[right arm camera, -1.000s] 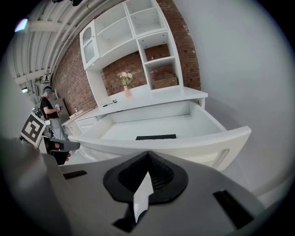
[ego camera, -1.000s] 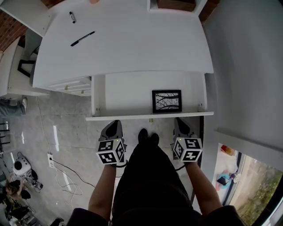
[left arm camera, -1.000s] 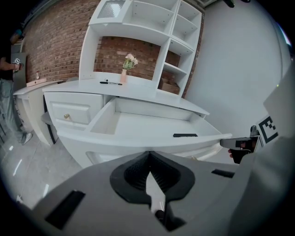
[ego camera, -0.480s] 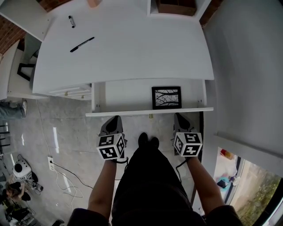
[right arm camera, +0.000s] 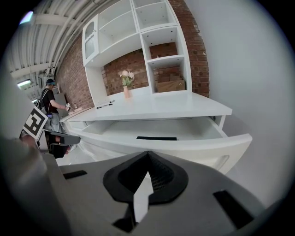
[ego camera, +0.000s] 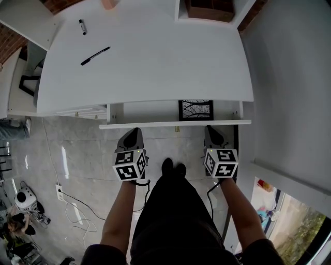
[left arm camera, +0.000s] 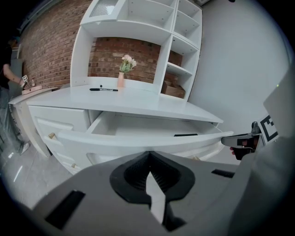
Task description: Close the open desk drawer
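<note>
The white desk (ego camera: 150,67) has its wide drawer (ego camera: 176,124) partly out, with a black-framed picture (ego camera: 195,109) lying inside at the right. My left gripper (ego camera: 133,134) and right gripper (ego camera: 212,132) are both shut, their tips right at the drawer front, left and right of its small knob (ego camera: 177,129). In the left gripper view the shut jaws (left arm camera: 148,157) point at the curved drawer front (left arm camera: 138,140). The right gripper view shows its shut jaws (right arm camera: 147,159) just below the drawer front (right arm camera: 193,148). Nothing is held.
Two black pens (ego camera: 95,49) lie on the desk top, a brown box (ego camera: 209,8) sits in the shelf unit, a flower vase (left arm camera: 121,78) stands at the back. Smaller side drawers (ego camera: 83,109) are at the left. A power strip with cables (ego camera: 59,189) lies on the tiled floor. A wall (ego camera: 289,77) closes the right.
The drawer has slid well into the desk, so much less of its inside shows. Both shut grippers have moved forward along with its front.
</note>
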